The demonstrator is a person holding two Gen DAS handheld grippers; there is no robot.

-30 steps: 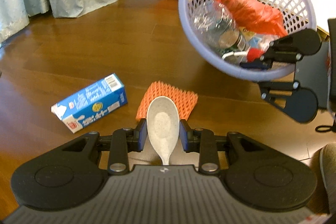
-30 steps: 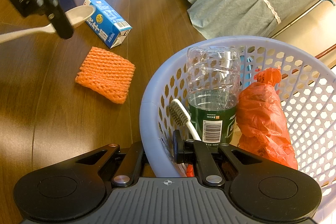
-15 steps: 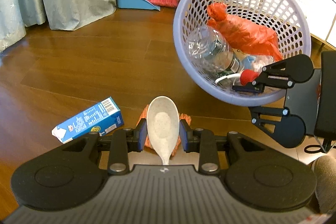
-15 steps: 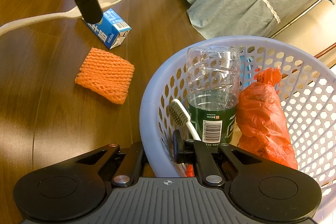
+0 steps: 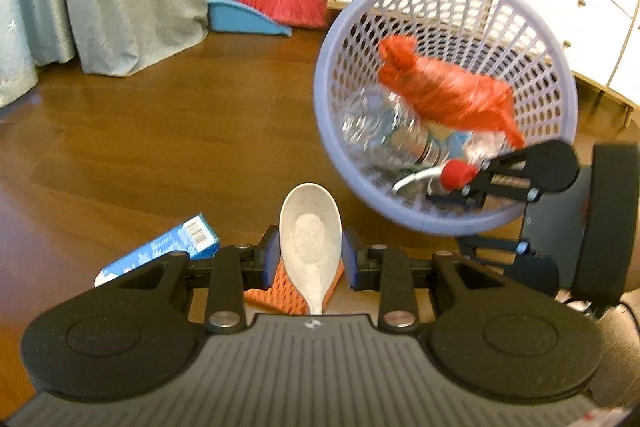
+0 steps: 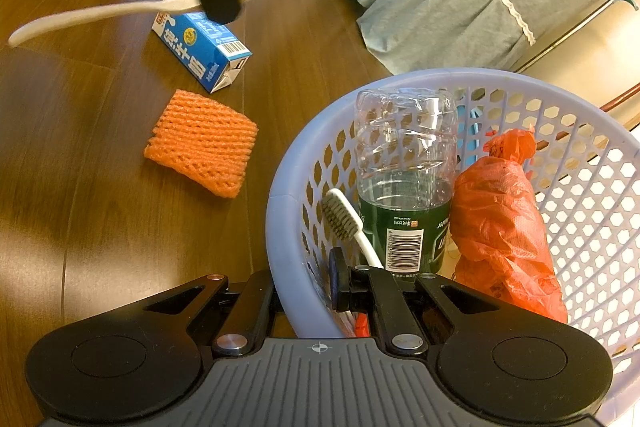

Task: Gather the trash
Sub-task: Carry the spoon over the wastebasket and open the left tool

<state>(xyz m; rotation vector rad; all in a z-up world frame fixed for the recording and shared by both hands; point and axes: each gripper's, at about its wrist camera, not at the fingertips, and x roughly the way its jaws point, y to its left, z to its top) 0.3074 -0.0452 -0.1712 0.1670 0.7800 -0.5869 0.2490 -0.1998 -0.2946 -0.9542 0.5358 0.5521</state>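
A: The left gripper (image 5: 310,254) has its fingers (image 5: 269,259) clenched on the spoon (image 5: 310,241), pinching the bowl end, with the handle trailing back under the gripper.

B: And the basket (image 6: 280,227)?

A: The right gripper (image 6: 304,287) grips its rim, one finger inside the wall and one outside, holding it tilted with the mouth turned toward the spoon. It already holds a bottle (image 6: 406,167), a red bag (image 6: 504,227) and a toothbrush (image 6: 344,219).

B: So the step in hand looks like dropping the spoon in.

A: I'd say so. Carry the spoon over the rim until the whole of it, long handle included, is above the opening, then let go. (That handle sticks out well behind the fingers, so it could catch the rim or lever the spoon back out.)

B: Anything for the basket hand?

A: Keep it steady, and don't tilt it further, or the bottle may roll out.

B: What's left afterwards?

A: The carton (image 6: 202,55) and the orange net (image 6: 202,143) lie on the floor, near each other and outside the basket.
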